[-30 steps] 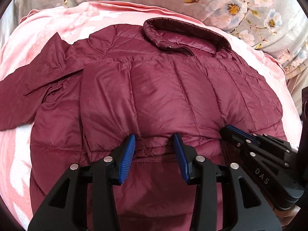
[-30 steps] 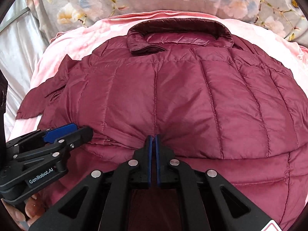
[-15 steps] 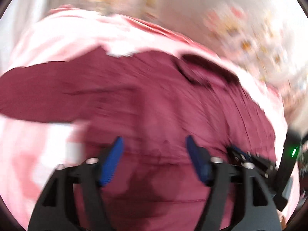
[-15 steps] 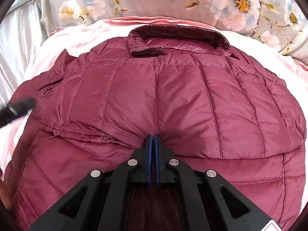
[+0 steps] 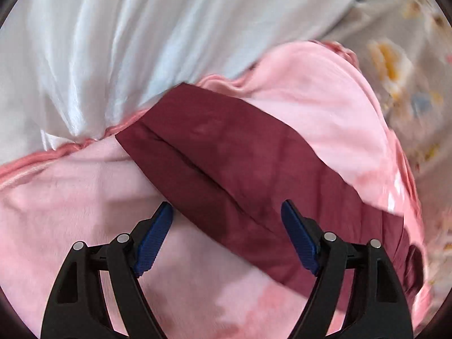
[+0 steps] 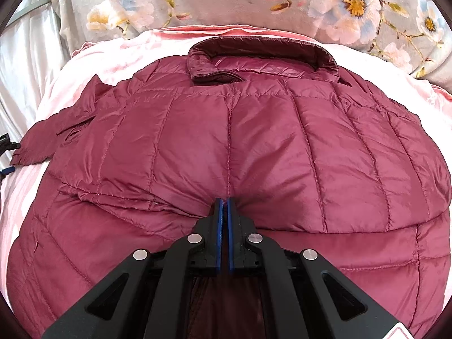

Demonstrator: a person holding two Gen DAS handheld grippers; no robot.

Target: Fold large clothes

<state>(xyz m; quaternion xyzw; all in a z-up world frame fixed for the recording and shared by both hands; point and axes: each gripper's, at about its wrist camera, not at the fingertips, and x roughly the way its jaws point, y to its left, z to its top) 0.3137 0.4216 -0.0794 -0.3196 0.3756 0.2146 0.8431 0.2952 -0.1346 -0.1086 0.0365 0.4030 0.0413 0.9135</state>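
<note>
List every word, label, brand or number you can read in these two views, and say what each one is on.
No text can be read in either view.
A red-edged white sticker sits on the right gripper at the frame's bottom edge; it is cut off and shows no legible marking.
The maroon jacket, pink blanket and floral fabric show no lettering.

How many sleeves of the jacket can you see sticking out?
1: the sleeve lies out flat on the pink blanket, ahead of the open left claw. The other may be folded under.

Jacket sleeve crosses bare pink blanket.
</note>
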